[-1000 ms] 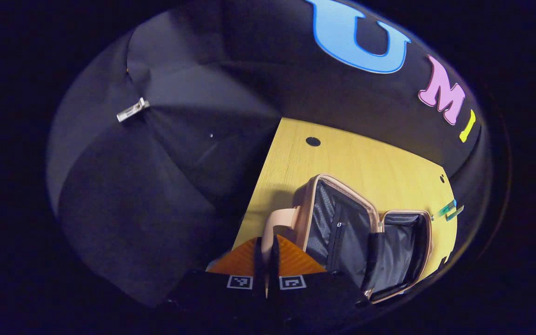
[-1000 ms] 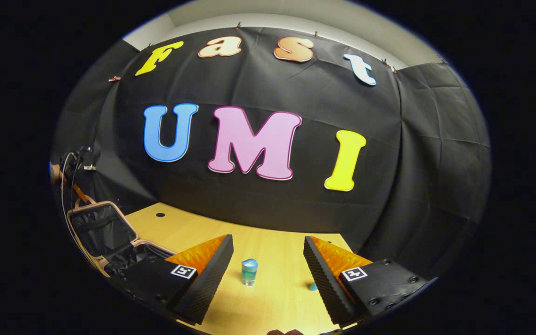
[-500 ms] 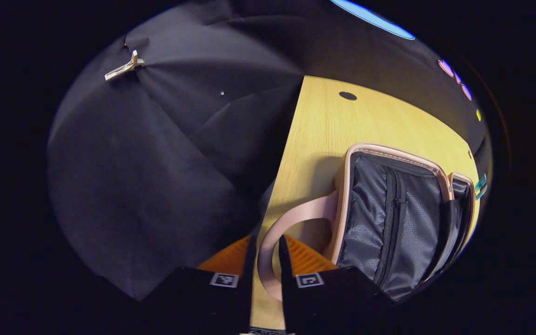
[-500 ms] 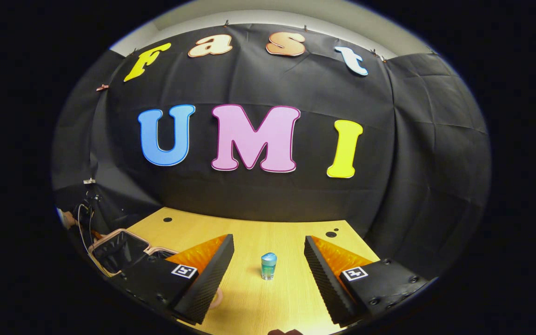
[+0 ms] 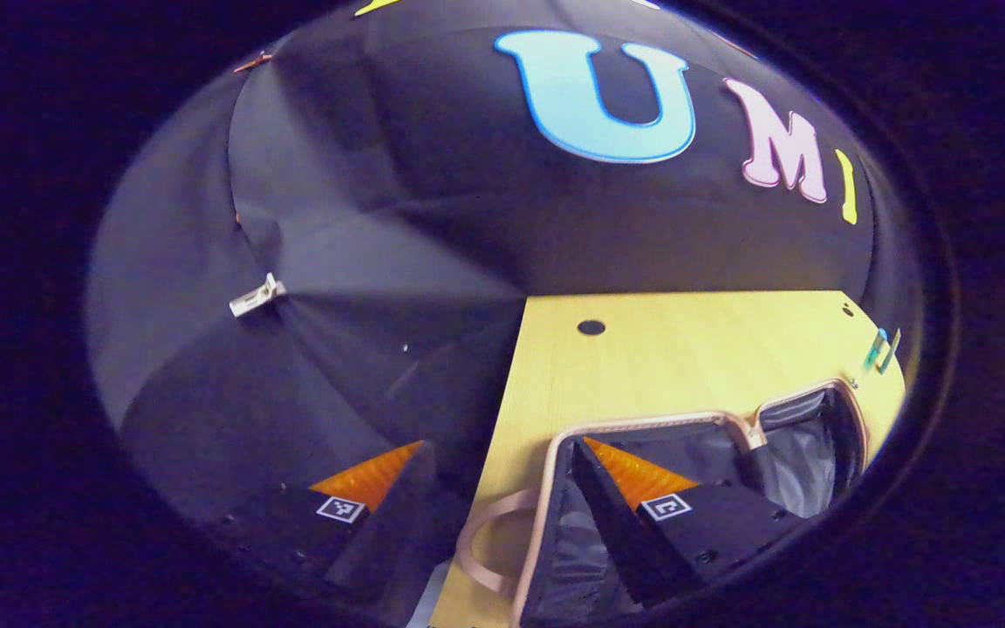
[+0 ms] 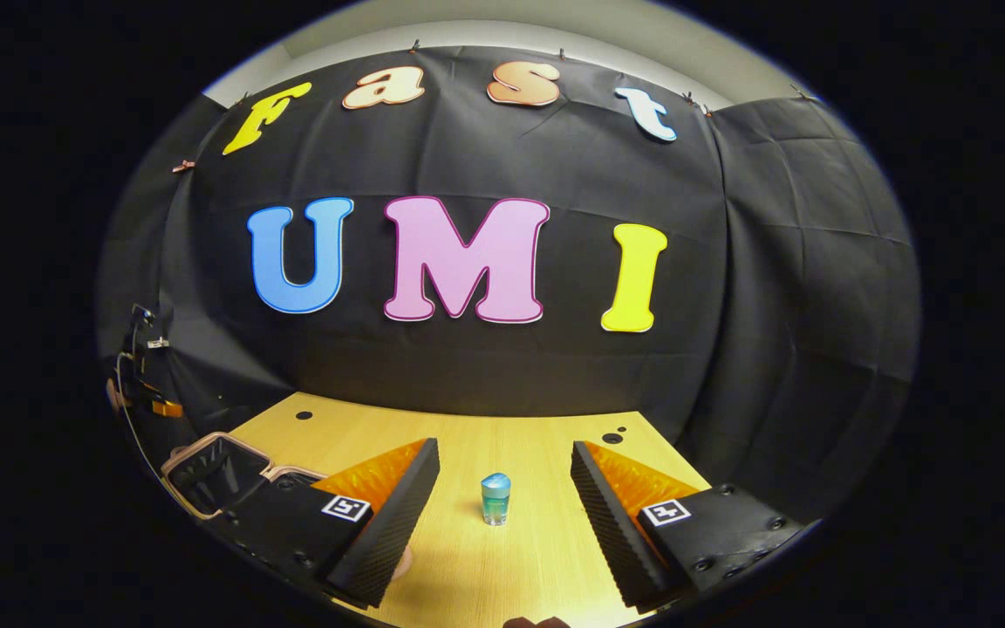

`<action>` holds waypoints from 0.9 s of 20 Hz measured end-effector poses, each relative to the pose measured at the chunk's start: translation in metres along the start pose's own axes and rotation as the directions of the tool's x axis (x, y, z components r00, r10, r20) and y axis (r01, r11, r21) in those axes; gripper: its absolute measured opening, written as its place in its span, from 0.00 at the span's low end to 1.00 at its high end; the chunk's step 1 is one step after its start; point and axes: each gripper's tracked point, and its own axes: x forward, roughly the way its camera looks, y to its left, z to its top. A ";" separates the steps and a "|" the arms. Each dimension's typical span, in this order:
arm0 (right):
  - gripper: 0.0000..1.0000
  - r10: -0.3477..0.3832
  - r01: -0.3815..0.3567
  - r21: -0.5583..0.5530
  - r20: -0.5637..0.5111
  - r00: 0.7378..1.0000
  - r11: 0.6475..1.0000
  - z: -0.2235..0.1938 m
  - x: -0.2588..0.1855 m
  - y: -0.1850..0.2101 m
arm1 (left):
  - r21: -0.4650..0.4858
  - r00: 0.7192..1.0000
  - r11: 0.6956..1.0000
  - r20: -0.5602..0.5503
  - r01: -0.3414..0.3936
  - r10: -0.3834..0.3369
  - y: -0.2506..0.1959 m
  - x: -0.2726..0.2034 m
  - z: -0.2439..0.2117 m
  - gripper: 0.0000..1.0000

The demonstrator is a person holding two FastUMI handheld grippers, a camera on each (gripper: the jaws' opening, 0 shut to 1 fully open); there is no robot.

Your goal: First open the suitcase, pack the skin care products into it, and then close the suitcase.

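Suitcase (image 5: 712,453) is lying open on the table's (image 6: 520,445) left side, its handle (image 5: 489,549) between the left gripper's (image 5: 502,515) spread, empty jaws. Right gripper (image 6: 502,523) is hovering with jaws wide, the small blue bottle (image 6: 495,499) standing upright ahead, centred between them. Advancing level and squeezing the body below the cap should avoid tipping it.

One open suitcase (image 5: 729,462) with one loop handle (image 5: 485,545), one small blue-capped skin care bottle (image 6: 495,499), one wooden tabletop (image 6: 520,558) with three small round holes, and two sets of tongs
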 end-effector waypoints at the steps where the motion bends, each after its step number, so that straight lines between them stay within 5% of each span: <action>1: 0.96 -0.003 0.003 -0.003 0.010 1.000 1.000 0.004 0.001 -0.002 | 0.007 0.999 1.000 0.047 0.018 -0.018 -0.012 -0.012 0.021 0.99; 5: 0.96 -0.023 0.024 -0.024 0.038 0.999 0.999 0.013 0.008 -0.013 | -0.048 0.970 0.985 0.184 0.167 -0.156 -0.106 -0.061 0.078 0.98; 10: 0.96 -0.064 0.065 -0.021 0.044 0.997 0.998 0.015 0.011 -0.038 | -0.032 0.871 0.910 0.302 0.414 -0.386 -0.267 -0.125 0.117 0.99; 14: 0.96 -0.068 0.071 -0.062 0.048 0.997 0.996 0.011 0.011 -0.061 | -0.003 0.791 0.826 0.290 0.563 -0.539 -0.397 -0.151 0.110 0.98; 18: 0.96 -0.064 0.064 -0.049 0.017 0.998 0.997 -0.003 0.019 -0.088 | 0.037 0.753 0.782 0.245 0.622 -0.610 -0.478 -0.158 0.102 0.98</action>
